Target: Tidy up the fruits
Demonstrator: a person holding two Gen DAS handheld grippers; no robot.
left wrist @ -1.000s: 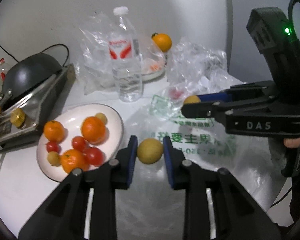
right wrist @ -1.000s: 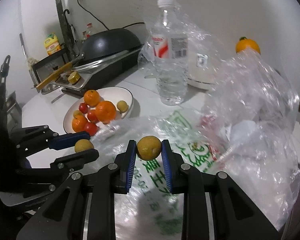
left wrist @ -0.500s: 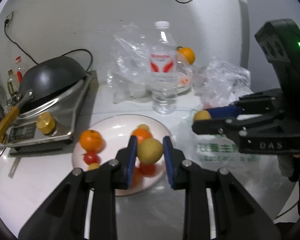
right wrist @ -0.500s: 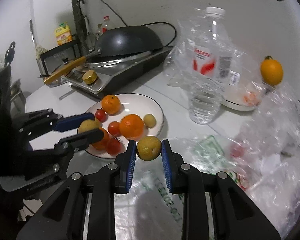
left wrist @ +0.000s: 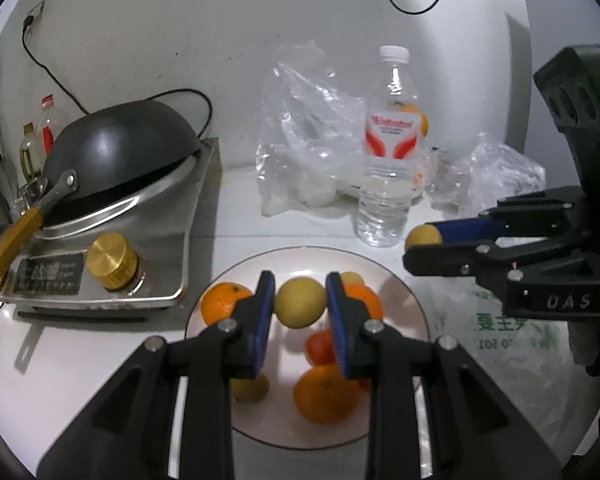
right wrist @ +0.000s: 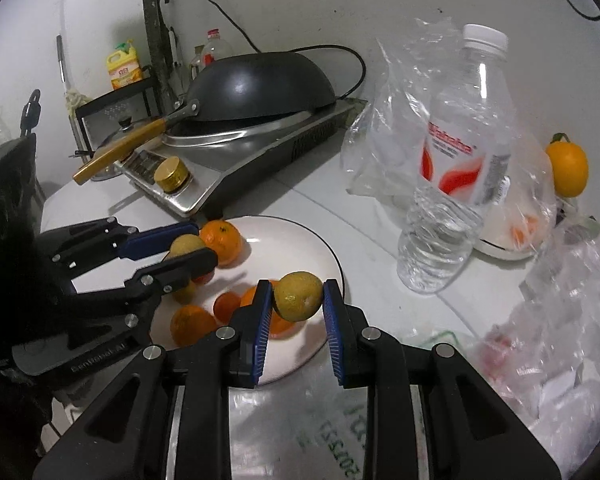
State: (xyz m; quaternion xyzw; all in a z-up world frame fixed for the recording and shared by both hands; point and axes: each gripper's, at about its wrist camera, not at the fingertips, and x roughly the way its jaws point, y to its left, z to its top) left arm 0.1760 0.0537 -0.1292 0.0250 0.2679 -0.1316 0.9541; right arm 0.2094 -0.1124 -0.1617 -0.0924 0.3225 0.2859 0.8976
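- Left claw (left wrist: 301, 300) is clamped on a yellow-green fruit (left wrist: 300, 301), held above the white plate (left wrist: 404, 288) of oranges
- Right claw (right wrist: 297, 297) grips a second yellow-green fruit (right wrist: 298, 296) over the plate's near rim
- Water bottle (left wrist: 388, 168) stands on the worktop (left wrist: 236, 216) behind
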